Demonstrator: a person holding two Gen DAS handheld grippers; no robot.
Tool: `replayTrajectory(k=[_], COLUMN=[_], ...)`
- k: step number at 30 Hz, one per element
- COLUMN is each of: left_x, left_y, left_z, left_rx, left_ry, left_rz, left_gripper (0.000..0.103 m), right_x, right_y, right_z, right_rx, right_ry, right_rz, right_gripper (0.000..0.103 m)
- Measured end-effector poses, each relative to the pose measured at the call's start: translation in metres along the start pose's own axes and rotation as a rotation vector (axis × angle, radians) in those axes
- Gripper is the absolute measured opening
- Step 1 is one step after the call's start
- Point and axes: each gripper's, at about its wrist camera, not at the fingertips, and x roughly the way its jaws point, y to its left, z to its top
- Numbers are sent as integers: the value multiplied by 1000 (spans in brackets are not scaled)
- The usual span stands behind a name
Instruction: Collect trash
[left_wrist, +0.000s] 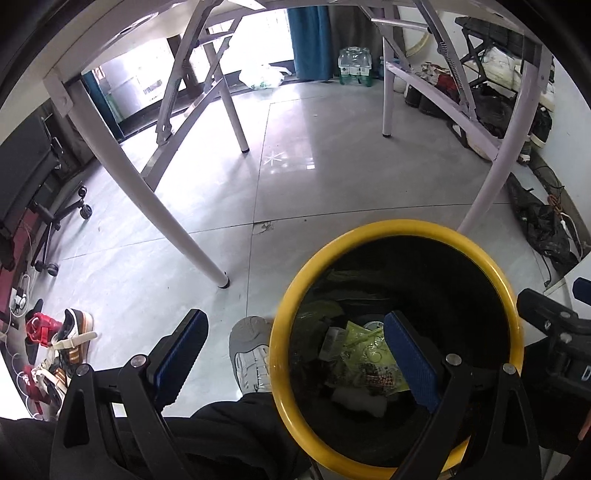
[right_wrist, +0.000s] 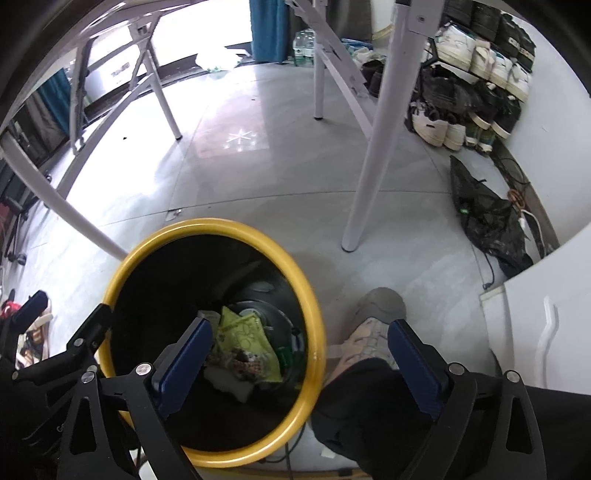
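A bin with a yellow rim (left_wrist: 397, 225) stands on the grey tiled floor (left_wrist: 207, 221), close beside the near leg of a white folding counter (left_wrist: 177, 221) and between the person's two shoes. Down in its dark inside lies the collected trash: a crumpled yellow-green wrapper (right_wrist: 245, 334), a small white box (left_wrist: 332, 343), a patterned packet (right_wrist: 245, 363) and a white crumpled piece (left_wrist: 360, 400) at the bottom. The left hand-held gripper (left_wrist: 295, 360) hangs above the bin's left edge with its jaws spread wide and nothing between them; one blue pad (left_wrist: 412, 363) sits over the bin's opening, the other over the floor beside a grey shoe (left_wrist: 251, 356). The right hand-held gripper (right_wrist: 301, 363) hangs over the bin's right edge, also wide open and empty, with one pad over the opening and the other over a tan shoe (right_wrist: 375, 332) and a dark trouser leg (right_wrist: 373, 410). In the right wrist view a black bag (right_wrist: 484, 218) lies on the floor near the wall, and shoes (right_wrist: 476, 66) fill a rack in the far right corner. A pack of water bottles (left_wrist: 354, 64) stands by a blue curtain (left_wrist: 308, 37) at the far side of the floor.
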Motion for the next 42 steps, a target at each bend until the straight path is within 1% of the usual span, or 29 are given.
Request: replayTrajectory(k=[3, 10, 17, 19, 21, 23, 28, 30, 34, 36, 38, 41, 42], left_x=[0, -5, -4, -4, -4, -6, -5, -4, -6, -5, -6, -3, -2], left_y=[0, -2, -3, -3, -3, -3, -2, -3, 0, 1, 1, 1, 1], left_z=[0, 2, 1, 0, 0, -1, -1, -1, 0, 0, 0, 0, 0], left_rx=[-5, -8, -34, -40, -48, -44, -60, -64, -71, -70, -62, -68, -64], left_ry=[6, 20, 35, 41, 42, 35, 57, 69, 61, 60, 55, 71, 75], left_rz=[-53, -133, -165, -161, -179, -177, -195, -218, -245, -247, -226, -241, -236], left_gripper=[94, 94, 94, 102, 102, 102, 102, 102, 102, 102, 102, 102, 102], right_x=[1, 1, 3, 3, 4, 5, 5, 5, 4, 4, 4, 5, 5], right_y=[-5, -5, -5, -5, -6, -6, -6, -6, -6, -6, -6, -7, -7], right_z=[0, -1, -1, -2, -2, -2, -2, -2, -3, -2, -2, -1, -1], right_rx=[20, 15, 16, 14, 12, 11, 14, 15, 16, 20, 22, 25, 25], right_ry=[10, 13, 21, 25, 29, 31, 34, 32, 30, 30, 30, 32, 31], right_rz=[-10, -18, -20, -18, -18, -16, -12, -12, -10, -10, -11, -8, -8], right_gripper=[96, 96, 96, 96, 96, 96, 96, 96, 96, 96, 96, 96, 96])
